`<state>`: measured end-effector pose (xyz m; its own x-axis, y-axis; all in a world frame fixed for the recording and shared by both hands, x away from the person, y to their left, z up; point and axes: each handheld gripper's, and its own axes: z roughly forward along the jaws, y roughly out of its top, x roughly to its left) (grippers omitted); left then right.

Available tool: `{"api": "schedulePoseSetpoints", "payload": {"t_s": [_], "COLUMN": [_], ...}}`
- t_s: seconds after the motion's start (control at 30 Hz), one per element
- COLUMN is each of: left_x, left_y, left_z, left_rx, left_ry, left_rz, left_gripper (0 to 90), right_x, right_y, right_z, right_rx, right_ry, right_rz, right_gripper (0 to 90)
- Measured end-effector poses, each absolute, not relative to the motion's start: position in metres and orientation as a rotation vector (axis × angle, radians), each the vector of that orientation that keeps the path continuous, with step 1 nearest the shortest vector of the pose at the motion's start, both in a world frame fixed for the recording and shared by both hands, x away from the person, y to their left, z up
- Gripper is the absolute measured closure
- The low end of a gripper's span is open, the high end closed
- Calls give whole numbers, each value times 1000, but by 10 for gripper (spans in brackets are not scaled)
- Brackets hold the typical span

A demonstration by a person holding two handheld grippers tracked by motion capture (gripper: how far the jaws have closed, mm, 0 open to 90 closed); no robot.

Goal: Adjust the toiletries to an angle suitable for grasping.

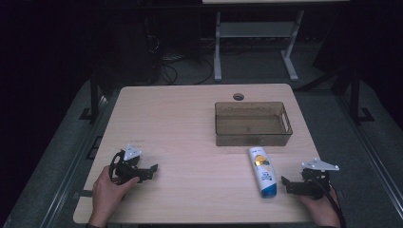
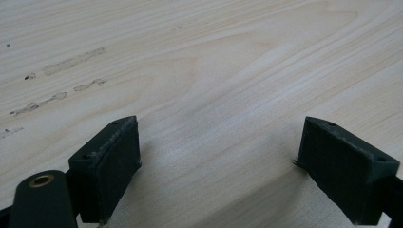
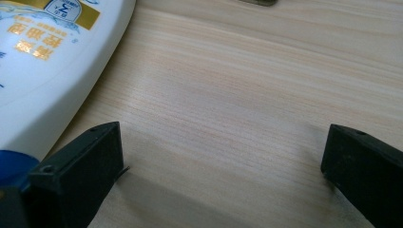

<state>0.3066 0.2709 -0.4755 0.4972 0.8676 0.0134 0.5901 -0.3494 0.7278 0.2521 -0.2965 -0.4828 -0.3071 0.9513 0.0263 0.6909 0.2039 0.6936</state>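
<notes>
A white bottle (image 1: 263,171) with a blue cap and a gold label lies flat on the wooden table (image 1: 190,123), near its front right. Just right of it my right gripper (image 1: 288,185) rests open on the table, held by a hand; in the right gripper view the bottle (image 3: 52,61) lies beside the left jaw, with only bare wood between the jaws. A hand holds my left gripper (image 1: 151,172) open at the front left of the table, with bare wood between its jaws (image 2: 218,161).
A translucent brown bin (image 1: 252,124) with handle cutouts stands behind the bottle, at the table's back right. A round cable hole (image 1: 238,97) sits near the far edge. Desk legs and cables lie on the floor beyond.
</notes>
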Motion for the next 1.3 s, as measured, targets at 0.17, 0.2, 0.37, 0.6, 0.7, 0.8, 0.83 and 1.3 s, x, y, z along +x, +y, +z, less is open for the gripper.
{"api": "schedulePoseSetpoints", "payload": {"t_s": [0.17, 0.2, 0.37, 0.6, 0.7, 0.8, 0.83, 1.3], "left_x": [307, 307, 307, 307, 307, 307, 307, 307], "left_y": [271, 271, 271, 271, 271, 270, 270, 270], "left_z": [-476, -476, -476, -476, -475, -475, -475, -475], "left_rx": [2071, 2071, 2072, 2072, 2072, 2070, 2068, 2066], "left_ry": [1191, 1190, 1189, 1190, 1195, 1201, 1203, 1206], "left_rz": [531, 531, 530, 529, 531, 535, 536, 537], "left_gripper": [126, 126, 126, 126, 125, 125, 125, 126], "right_x": [252, 252, 252, 248, 244, 242, 241, 234], "right_y": [-297, -297, -297, -300, -299, -296, -295, -280], "right_z": [-483, -483, -481, -471, -466, -460, -458, -439], "right_rx": [1529, 1528, 1535, 1566, 1564, 1540, 1532, 1446], "right_ry": [2076, 2075, 2071, 2076, 2074, 2096, 2099, 2169], "right_rz": [861, 861, 854, 916, 964, 1000, 1013, 1188], "right_gripper": [0, 0, 51, 302, 418, 531, 561, 897]}}
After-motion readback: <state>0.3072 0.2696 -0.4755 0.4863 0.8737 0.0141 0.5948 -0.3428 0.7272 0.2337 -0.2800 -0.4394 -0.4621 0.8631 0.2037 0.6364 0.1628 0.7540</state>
